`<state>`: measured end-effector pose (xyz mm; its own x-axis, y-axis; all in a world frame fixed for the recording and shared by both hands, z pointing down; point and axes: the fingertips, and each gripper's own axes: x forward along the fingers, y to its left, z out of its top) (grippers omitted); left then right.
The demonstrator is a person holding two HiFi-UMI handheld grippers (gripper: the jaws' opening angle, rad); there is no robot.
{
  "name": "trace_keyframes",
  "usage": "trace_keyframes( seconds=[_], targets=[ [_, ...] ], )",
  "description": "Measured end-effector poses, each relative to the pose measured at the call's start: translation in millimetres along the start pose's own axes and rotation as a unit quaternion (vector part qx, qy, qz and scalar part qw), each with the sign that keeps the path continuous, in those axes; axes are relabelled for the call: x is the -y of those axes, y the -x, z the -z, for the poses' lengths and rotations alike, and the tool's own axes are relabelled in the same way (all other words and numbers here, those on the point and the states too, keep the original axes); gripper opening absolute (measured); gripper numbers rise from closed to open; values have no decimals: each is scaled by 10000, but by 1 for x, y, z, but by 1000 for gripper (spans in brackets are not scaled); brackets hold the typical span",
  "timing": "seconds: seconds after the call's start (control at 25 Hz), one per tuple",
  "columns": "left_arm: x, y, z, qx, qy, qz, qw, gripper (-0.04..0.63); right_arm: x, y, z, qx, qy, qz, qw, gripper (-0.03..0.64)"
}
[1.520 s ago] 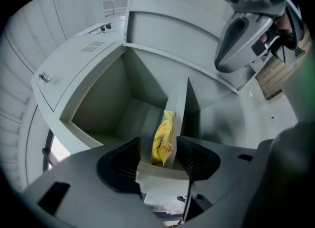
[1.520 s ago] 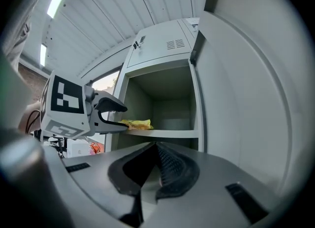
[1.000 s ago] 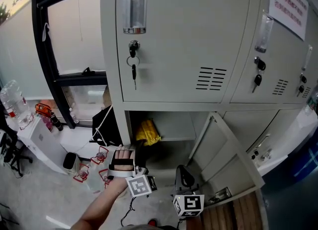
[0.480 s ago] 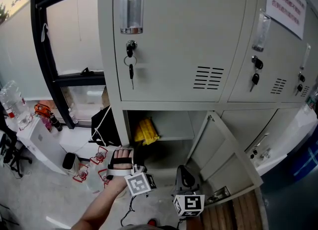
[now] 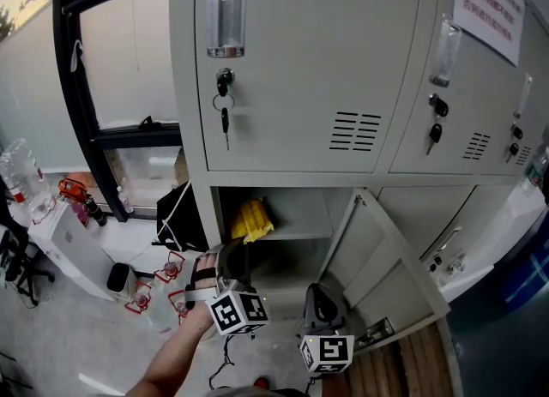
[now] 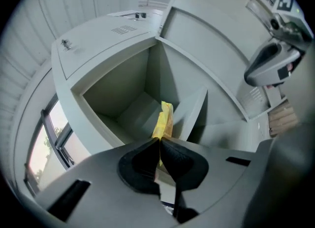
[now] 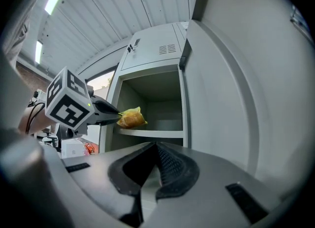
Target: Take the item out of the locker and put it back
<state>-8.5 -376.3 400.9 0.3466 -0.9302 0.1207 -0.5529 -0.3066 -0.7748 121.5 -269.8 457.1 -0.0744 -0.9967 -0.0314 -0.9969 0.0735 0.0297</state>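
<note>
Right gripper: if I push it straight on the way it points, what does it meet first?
Likely the front edge of the shelf inside the open locker; the right gripper aims there, though depth is unclear.

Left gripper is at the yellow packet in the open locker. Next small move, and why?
Probably draw the left gripper straight back out of the compartment: its jaws have just been closing and now pinch the yellow packet at the shelf front, and the door stands wide open.

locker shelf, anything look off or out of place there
Nothing damaged or spilled. The yellow packet is at the front edge of the shelf, pinched in the left gripper; the locker door hangs open.
</note>
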Motion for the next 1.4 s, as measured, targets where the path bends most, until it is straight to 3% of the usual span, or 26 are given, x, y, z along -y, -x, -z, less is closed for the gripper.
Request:
trace_keyframes(
  seconds=[0.32, 0.68, 1.08, 1.4],
  targets=[
    [-13, 31, -22, 603, 1220, -1, 9907, 25, 2, 14, -4, 9, 55, 23, 10000, 17],
    [-10, 75, -27, 984, 2354, 171, 9668, 25, 1, 40, -7, -64, 129, -39, 9999, 17],
    [13, 145, -22, 1096, 2849, 35, 9523, 25, -18, 88, -8, -155, 221, -368, 9990, 17],
    [48, 204, -1, 801, 3293, 144, 9407, 25, -36, 128, -9, -147, 212, -646, 9976, 17]
  ],
)
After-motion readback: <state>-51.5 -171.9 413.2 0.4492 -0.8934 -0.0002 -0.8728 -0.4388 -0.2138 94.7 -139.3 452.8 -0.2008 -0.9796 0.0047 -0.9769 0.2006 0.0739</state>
